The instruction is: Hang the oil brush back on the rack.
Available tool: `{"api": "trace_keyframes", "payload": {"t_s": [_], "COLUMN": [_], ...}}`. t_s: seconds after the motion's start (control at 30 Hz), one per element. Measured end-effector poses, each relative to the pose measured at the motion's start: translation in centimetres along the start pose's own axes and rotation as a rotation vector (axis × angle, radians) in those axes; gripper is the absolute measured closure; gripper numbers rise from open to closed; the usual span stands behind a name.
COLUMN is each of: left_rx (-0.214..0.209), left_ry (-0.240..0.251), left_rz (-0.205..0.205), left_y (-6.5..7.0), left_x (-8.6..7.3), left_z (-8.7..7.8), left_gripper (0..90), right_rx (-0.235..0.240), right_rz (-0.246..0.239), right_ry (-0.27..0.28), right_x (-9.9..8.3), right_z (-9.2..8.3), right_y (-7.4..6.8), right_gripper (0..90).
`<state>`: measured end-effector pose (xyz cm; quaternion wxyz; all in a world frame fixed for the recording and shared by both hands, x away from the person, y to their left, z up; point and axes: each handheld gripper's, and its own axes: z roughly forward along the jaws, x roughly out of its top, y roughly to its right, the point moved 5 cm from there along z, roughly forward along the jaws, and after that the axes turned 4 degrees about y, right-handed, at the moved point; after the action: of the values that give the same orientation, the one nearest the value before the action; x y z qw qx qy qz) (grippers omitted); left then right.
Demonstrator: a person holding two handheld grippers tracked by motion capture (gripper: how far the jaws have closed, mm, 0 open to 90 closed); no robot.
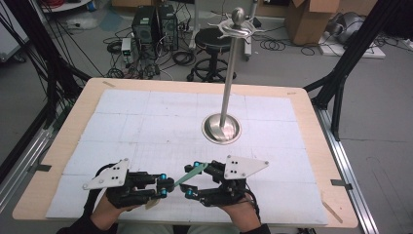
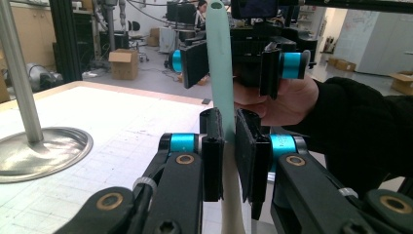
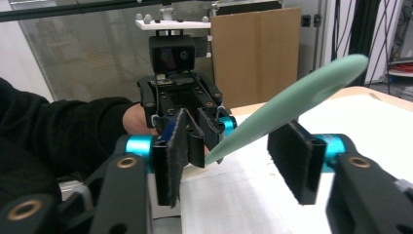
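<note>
Jaws apart beside green spatula (image 3: 292,100)

Lower end of mint spatula (image 2: 221,68) runs off left gripper view's bottom edge; its clamped stretch sits hidden behind left gripper (image 2: 229,146) pads.

we see even, bright indoor light with soft shadows; the steel stand base (image 1: 221,128) shows mild glare, the table (image 1: 58,146) bows toward the edges, and both gripper views blur close up
</note>
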<state>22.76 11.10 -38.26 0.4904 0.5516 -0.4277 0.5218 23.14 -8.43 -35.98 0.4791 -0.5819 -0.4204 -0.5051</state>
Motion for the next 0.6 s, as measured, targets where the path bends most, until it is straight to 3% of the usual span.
{"api": "trace_keyframes", "payload": {"t_s": [0.37,0.6], "left_rx": [-0.023,-0.028], "left_ry": [0.004,-0.006], "left_rz": [-0.007,-0.003], "left_y": [0.10,0.11], "left_x": [-0.14,-0.31], "left_z": [0.05,0.16], "left_gripper": [81.2,81.2], "right_rx": [0.019,0.022], "right_rz": [0.012,0.044], "right_ry": [0.015,0.018], "right_x": [-0.05,-0.09], "right_z": [-0.12,-0.17], "right_y": [0.03,0.02], "right_gripper": [65.4,73.4]}}
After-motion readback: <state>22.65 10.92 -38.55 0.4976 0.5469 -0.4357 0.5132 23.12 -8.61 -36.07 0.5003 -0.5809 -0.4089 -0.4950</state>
